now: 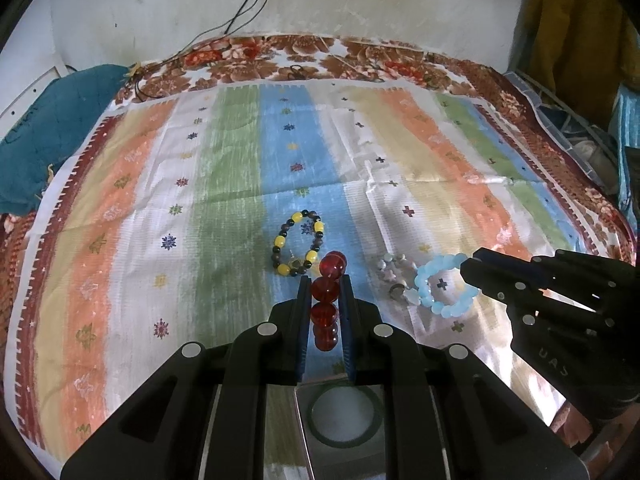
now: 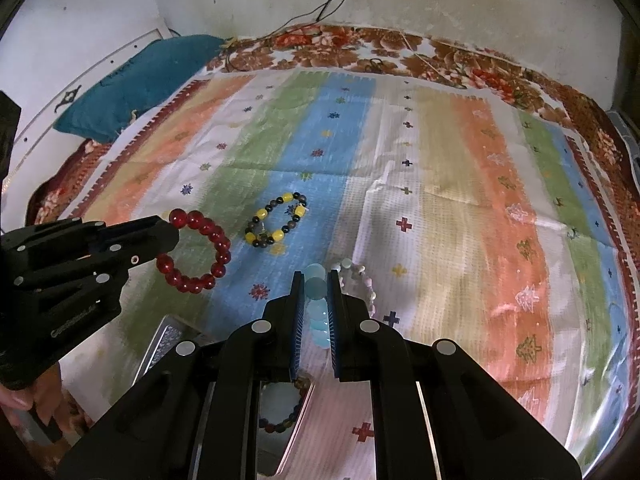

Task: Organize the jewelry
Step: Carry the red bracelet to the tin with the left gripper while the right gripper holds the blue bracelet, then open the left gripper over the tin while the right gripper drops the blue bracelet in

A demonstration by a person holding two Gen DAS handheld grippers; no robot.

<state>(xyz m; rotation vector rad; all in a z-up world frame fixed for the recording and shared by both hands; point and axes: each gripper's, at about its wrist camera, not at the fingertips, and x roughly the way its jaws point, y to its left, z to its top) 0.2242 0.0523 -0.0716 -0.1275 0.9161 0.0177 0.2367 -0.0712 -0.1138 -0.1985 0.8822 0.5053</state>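
Gripping a red bead bracelet [image 1: 326,300] between narrow jaws, the left gripper [image 1: 325,284] holds it over the blue stripe of the striped cloth [image 1: 140,208]; in the right wrist view the same bracelet [image 2: 196,252] hangs as a full ring from that gripper's [image 2: 170,236] tips, on the left side of the scene. The right gripper [image 2: 316,280] is likewise closed narrowly on a pale blue bead bracelet [image 2: 318,308], whose beads line up between its fingers; from the left wrist view this bracelet [image 1: 444,286] shows as a ring at the tips of the right gripper [image 1: 470,266], on the right. Whether either bracelet touches the cloth cannot be told.

A yellow and dark bead bracelet [image 1: 298,248] lies flat on the blue stripe, just beyond the red one and between the two grippers. A whitish bead bracelet [image 2: 362,280] lies just right of the right gripper's fingers, close to the blue bracelet. The cloth covers a floral bedspread [image 1: 300,56], with a teal pillow [image 2: 136,80] at the far left near the wall and black cables [image 1: 244,4] hanging down the wall.
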